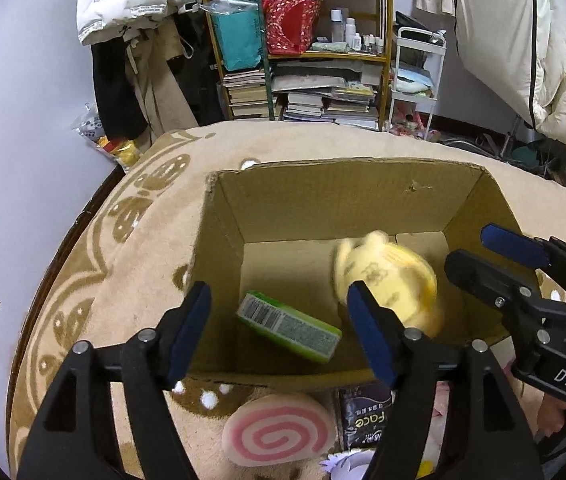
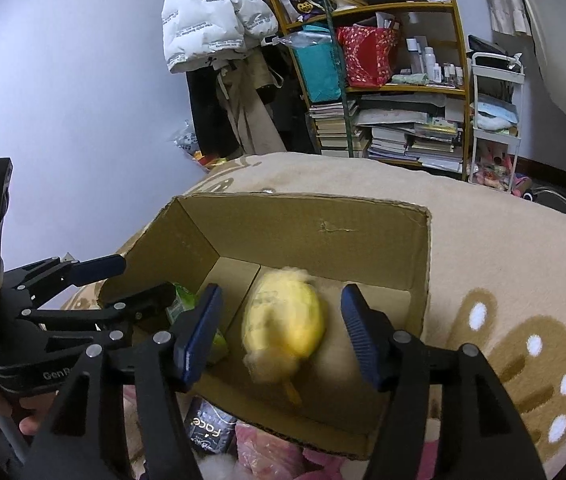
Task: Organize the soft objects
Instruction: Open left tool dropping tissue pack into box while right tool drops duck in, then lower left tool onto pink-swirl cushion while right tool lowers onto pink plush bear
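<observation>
An open cardboard box (image 1: 323, 184) stands on the beige bed cover. Inside it a yellow plush toy (image 1: 387, 280) appears motion-blurred, at the right side of the box; it also shows in the right wrist view (image 2: 283, 324). A green packet (image 1: 289, 326) lies on the box floor at the left. My left gripper (image 1: 279, 332) is open above the box's near edge, holding nothing. My right gripper (image 2: 281, 334) is open above the box with the plush below its jaws, not gripped. The right gripper also shows in the left wrist view (image 1: 487, 250).
In front of the box lie a pink spiral roll cushion (image 1: 279, 432), a dark "Face" packet (image 1: 367, 420) and pink soft items (image 2: 271, 452). A cluttered bookshelf (image 1: 303, 48), hanging coats and a white trolley (image 1: 415, 80) stand beyond the bed. The wall is at the left.
</observation>
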Tool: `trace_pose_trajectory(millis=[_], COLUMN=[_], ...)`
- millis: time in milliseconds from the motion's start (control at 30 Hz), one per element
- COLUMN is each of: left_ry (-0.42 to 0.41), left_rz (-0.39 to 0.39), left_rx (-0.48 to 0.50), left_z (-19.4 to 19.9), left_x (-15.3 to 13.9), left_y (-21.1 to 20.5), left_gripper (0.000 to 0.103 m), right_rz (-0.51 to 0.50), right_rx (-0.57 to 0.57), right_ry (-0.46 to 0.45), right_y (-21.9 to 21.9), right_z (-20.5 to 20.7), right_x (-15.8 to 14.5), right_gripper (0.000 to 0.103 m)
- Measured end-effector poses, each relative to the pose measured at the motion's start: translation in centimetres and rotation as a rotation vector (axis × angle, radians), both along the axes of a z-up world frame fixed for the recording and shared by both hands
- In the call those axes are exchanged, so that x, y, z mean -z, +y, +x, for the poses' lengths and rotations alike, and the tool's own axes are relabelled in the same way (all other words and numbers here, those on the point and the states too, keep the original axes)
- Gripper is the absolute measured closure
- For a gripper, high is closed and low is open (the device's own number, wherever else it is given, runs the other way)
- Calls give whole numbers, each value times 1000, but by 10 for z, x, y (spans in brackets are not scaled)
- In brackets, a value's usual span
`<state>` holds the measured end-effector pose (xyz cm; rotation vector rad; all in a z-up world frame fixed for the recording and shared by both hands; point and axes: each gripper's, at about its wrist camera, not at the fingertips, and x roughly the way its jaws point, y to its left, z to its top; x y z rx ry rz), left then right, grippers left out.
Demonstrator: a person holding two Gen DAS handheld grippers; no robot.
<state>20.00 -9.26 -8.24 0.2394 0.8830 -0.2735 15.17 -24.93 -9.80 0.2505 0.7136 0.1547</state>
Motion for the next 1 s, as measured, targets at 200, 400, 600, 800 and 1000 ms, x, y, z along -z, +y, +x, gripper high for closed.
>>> trace_pose_trajectory(millis=[200,400,600,800,1000], left_ry=[-70,-71,-58,-47,-33], left_rz=[24,24,10,-6,-6], left_rx=[-15,-53,-91,-96,-98], left_z=[-13,-28,-51,-74,-96], left_x=[-18,-29,-38,-48,-49], left_y=[7,19,37,46,48], left_gripper=[17,10,6,5,5], right_rz=[-13,-25,-42,-48,-42], right_rx=[15,35,60,71,80], right_ry=[-32,-59,-80,-73,-72], right_y=[2,0,-3,-7,-10], right_z=[-14,-34,-55,-73,-91], right_x=[-14,-33,-46,-50,-53], right_gripper=[18,3,0,0,0])
